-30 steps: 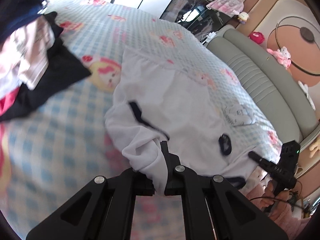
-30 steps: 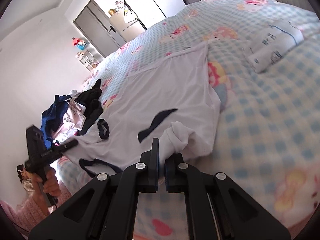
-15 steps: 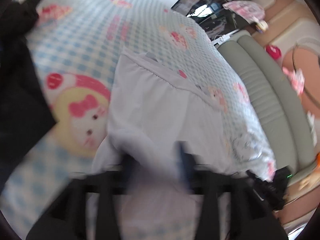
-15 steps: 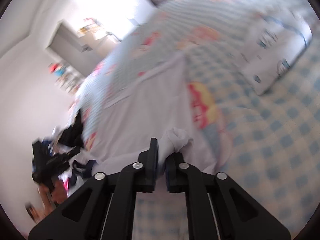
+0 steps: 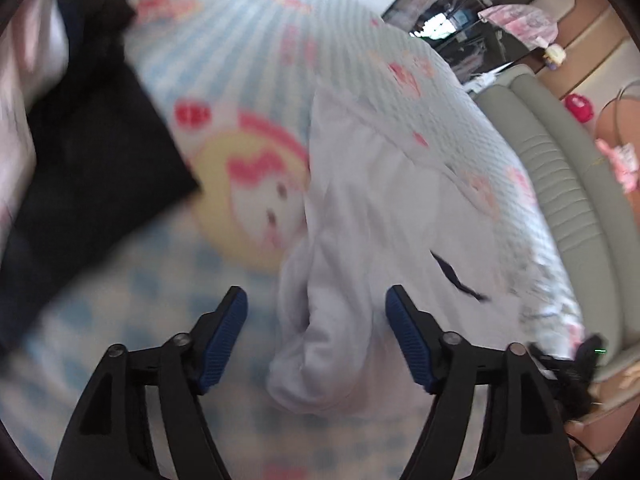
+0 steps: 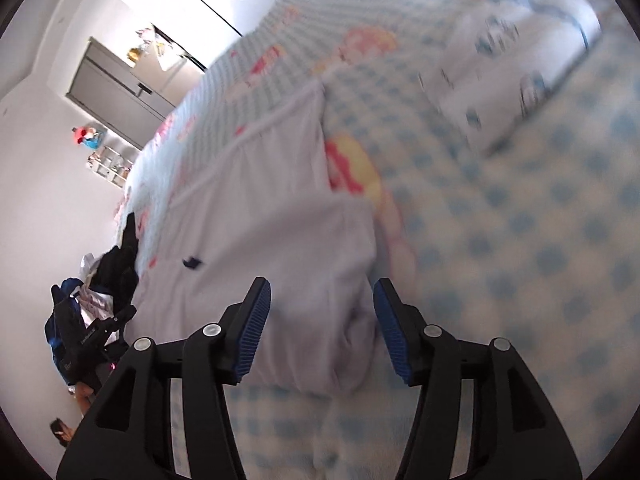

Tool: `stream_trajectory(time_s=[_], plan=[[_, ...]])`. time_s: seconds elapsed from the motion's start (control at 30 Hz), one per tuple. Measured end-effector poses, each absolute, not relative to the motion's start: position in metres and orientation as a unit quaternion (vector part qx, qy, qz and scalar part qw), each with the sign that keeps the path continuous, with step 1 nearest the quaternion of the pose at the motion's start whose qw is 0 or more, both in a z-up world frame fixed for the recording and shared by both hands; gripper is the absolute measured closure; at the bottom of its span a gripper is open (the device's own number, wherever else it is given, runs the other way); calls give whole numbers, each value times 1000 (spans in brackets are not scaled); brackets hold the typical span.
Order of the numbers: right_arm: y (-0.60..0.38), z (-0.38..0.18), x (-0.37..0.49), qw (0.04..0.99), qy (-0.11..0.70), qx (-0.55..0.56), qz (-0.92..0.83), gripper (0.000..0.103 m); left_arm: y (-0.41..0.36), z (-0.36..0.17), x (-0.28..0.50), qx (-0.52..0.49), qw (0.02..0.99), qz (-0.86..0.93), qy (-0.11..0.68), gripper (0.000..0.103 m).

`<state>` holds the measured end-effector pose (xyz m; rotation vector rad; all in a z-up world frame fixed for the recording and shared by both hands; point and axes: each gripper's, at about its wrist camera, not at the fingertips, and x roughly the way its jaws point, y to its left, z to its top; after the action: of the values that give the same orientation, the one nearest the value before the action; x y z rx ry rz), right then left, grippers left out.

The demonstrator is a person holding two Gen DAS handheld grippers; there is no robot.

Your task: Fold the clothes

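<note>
A white garment with dark trim [image 5: 384, 216] lies spread on the blue-checked cartoon bedsheet [image 5: 248, 64]. In the left wrist view its bunched near corner sits between the blue pads of my left gripper [image 5: 316, 312], whose jaws are opening and do not press on the cloth. In the right wrist view the same white garment [image 6: 272, 216] has a folded corner lying between the pads of my right gripper [image 6: 320, 304]. Those jaws are opening too, clear of the fabric. Both views are blurred by motion.
A black garment [image 5: 92, 152] lies on the bed to the left, atop a pile of other clothes [image 6: 96, 280]. A folded white printed item [image 6: 512, 76] rests at the right. A grey padded headboard [image 5: 560, 184] borders the bed. A person's hand [image 6: 86, 394] holds the other gripper.
Both grippers were shut on corners of the white garment. They carried the corners forward and down over the garment, then let go and now stand wide with cloth lying loose between the pads.
</note>
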<state>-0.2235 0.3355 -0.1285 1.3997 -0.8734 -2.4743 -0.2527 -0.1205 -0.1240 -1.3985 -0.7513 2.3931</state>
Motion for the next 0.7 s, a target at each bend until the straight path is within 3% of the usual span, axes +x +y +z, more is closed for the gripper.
stream_trajectory(time_s=[0.17, 0.47, 0.57, 0.63, 0.67, 0.7], plan=[[319, -143, -223, 89, -245, 482, -836, 34, -124, -138, -245, -482, 140, 818, -282, 20], [318, -142, -229, 115, -223, 510, -823, 33, -125, -130, -222, -466, 159, 821, -289, 20], [319, -144, -234, 128, -231, 517, -814, 32, -107, -138, -230, -475, 153, 827, -260, 20], [314, -147, -237, 131, -221, 519, -815, 31, -94, -139, -234, -468, 152, 836, -241, 35], [312, -148, -237, 130, -213, 519, -817, 40, -89, -137, -235, -464, 156, 838, -241, 51], [311, -147, -236, 122, -205, 518, -821, 53, -85, -134, -236, -460, 157, 840, -241, 58]])
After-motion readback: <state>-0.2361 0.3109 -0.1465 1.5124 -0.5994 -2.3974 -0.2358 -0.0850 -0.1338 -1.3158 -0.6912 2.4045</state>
